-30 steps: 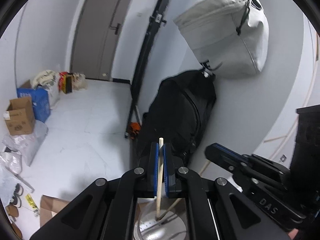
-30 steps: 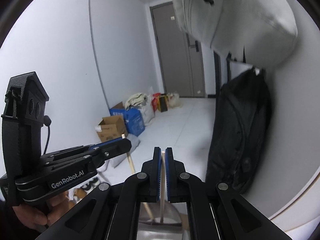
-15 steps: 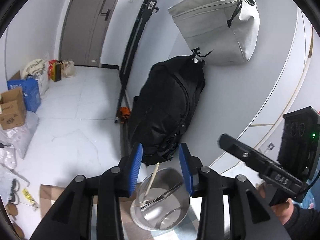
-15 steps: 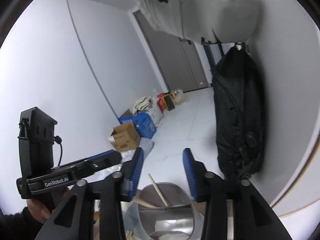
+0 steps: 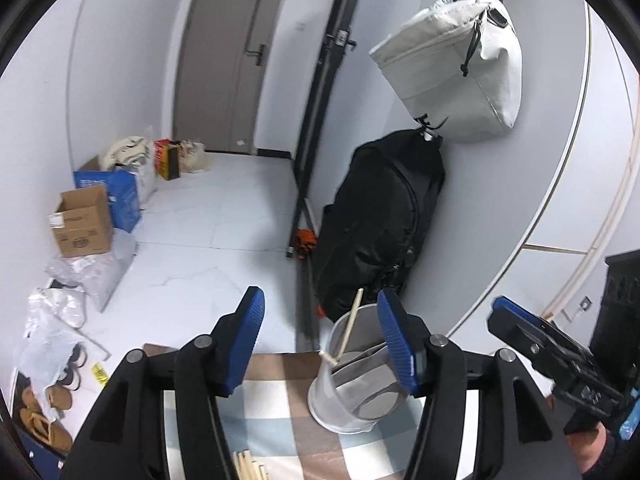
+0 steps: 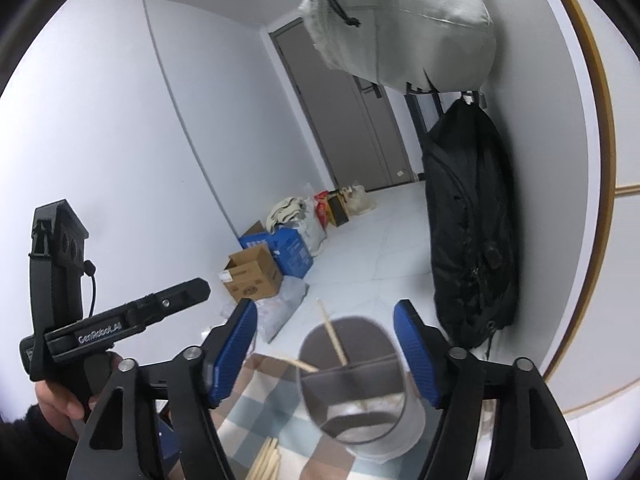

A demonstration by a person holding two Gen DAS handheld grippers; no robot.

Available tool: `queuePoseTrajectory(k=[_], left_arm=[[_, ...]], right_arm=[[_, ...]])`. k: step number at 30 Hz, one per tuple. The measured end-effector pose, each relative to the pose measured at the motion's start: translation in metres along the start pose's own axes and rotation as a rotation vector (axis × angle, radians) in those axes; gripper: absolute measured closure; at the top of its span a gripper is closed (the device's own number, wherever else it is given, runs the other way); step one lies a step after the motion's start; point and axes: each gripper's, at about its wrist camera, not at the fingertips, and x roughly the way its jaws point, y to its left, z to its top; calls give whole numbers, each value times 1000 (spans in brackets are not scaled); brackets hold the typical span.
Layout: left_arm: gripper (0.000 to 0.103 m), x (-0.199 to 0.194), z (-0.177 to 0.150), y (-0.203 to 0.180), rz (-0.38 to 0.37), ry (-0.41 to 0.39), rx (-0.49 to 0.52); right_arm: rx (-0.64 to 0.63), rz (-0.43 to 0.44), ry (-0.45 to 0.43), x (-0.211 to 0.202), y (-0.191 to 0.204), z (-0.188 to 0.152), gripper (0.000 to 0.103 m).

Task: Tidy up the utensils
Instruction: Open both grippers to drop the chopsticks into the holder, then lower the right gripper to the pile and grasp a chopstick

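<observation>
A shiny metal utensil cup [image 5: 352, 380] [image 6: 360, 392] stands on a checked cloth [image 5: 276, 412] [image 6: 248, 416], with two wooden chopsticks [image 5: 349, 330] [image 6: 333, 336] leaning inside it. My left gripper [image 5: 320, 340] hangs behind the cup, its jaws opening and nothing between the blue pads. My right gripper [image 6: 326, 350] is also opening, the cup framed between its pads but untouched. More wooden chopsticks [image 5: 248, 466] [image 6: 268, 460] lie on the cloth near the bottom edge. Each gripper shows in the other's view, held by a hand [image 6: 60, 400].
A black backpack [image 5: 380, 224] and a pale canvas bag [image 5: 452, 64] hang on the wall right behind the cup. Cardboard and blue boxes [image 5: 80, 220], plastic bags and shoes crowd the white floor at left. A grey door [image 5: 228, 56] closes the far end.
Both grippers went from shut to wide open. The left one let go of a chopstick, which now leans in the cup. Both pulled back, so the cup and cloth show fully.
</observation>
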Motion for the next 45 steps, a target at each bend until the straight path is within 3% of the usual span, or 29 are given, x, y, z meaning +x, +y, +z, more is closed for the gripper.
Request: queuePoseTrajectory(k=[3,10,12,17,28,35,37,42,45], left_arm=[[36,-10,-10,1,45,-24,0],[33,-28,-28,10,99,-29,-3],[22,-33,-34,15,111,-29,-14],[21,-37,-52,29,146,-22,-27],[21,-26,-102,76,197,77,-103],[21,-22,-127,101,209,140,-150],[21,-24,-128,107,206,145,-174],[21,-27,-131,122,230,151,-216],[21,-26,-133,127,236,158,-229]], right_arm=[[-7,9,-8,-7,11,-10,24],[-29,23,-20,-18,34,-31,18],[-43,20,-12,-18,40,-38,12],[-105,10,24,-15,57,-55,7],[-168,25,258,27,74,-106,4],[-108,10,443,73,69,-142,4],[-68,17,486,86,65,-150,7],[4,41,613,124,62,-171,29],[45,29,676,146,60,-185,33]])
